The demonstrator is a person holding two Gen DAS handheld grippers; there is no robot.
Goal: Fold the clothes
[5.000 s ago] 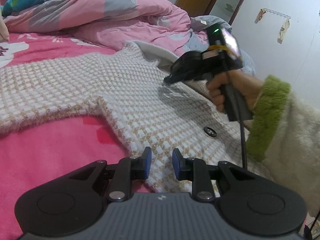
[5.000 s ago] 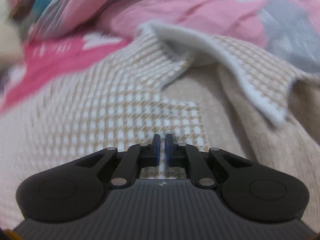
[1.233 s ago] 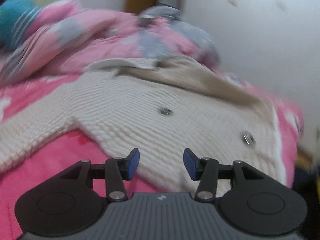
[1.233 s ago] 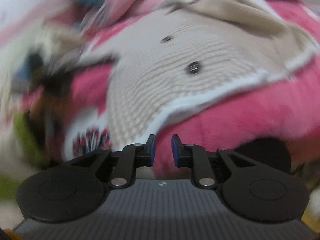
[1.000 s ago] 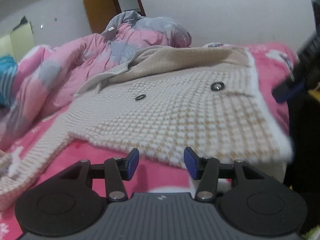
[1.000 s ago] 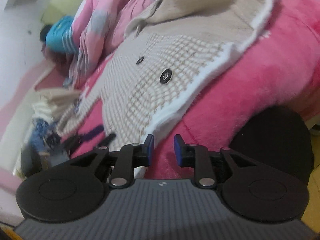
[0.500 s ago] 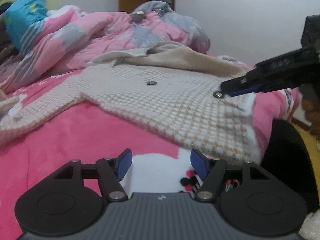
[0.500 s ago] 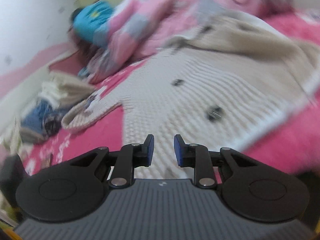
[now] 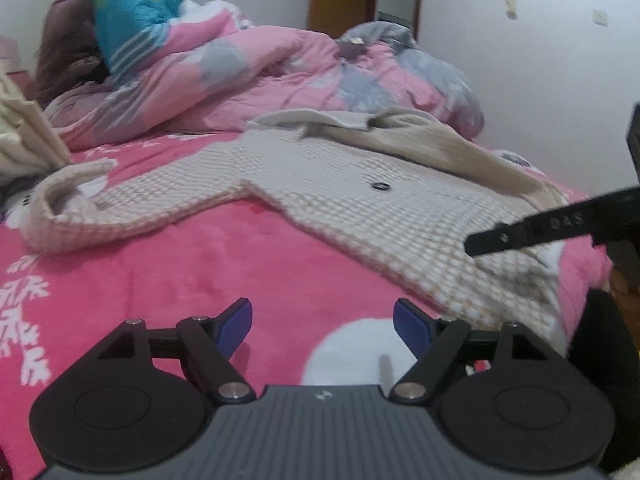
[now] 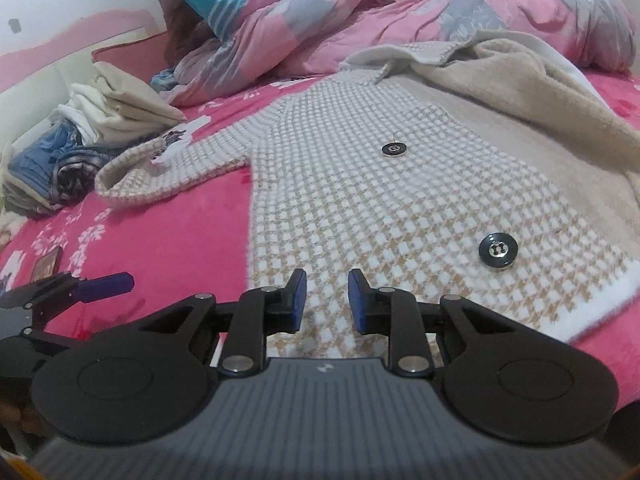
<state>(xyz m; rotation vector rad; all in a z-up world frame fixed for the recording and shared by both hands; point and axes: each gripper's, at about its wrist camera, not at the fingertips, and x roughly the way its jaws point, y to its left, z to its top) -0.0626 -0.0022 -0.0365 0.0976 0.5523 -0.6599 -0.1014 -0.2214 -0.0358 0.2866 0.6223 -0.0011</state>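
Houndstooth knit cardigan (image 10: 360, 208), round dark buttons (image 10: 497, 251)

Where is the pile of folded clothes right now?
In the right wrist view, the pile sits at far left on the pink bed, just beyond the cardigan's sleeve cuff.

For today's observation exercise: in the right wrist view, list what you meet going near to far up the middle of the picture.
right gripper → checked coat's hem → nearer black button → farther black button → coat collar → pink quilt
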